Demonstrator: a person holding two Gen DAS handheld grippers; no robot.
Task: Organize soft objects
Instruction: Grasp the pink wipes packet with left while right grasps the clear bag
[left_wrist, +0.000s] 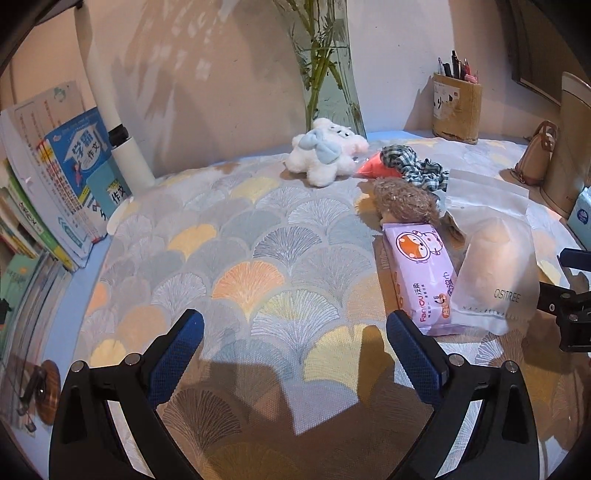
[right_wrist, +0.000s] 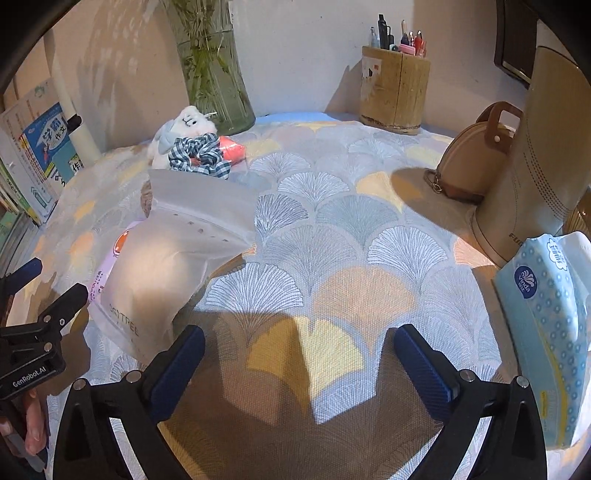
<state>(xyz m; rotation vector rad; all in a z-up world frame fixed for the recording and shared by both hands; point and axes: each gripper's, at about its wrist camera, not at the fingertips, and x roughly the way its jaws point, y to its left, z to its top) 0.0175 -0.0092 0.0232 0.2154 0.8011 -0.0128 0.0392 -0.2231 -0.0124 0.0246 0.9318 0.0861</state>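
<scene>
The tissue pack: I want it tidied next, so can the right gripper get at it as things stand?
Probably yes. The tissue pack lies just beside the open right gripper, with only bare cloth between.

Behind the white pouch, you see only a sliver of the purple wipes pack; the tissue pack beyond it runs off the right edge.

Bare tablecloth ahead of right gripper, jaws wide, nothing between. White pouch crowds its left, tissue pack right, handbag far right. Left gripper faces open cloth; wipes pack beside.
</scene>
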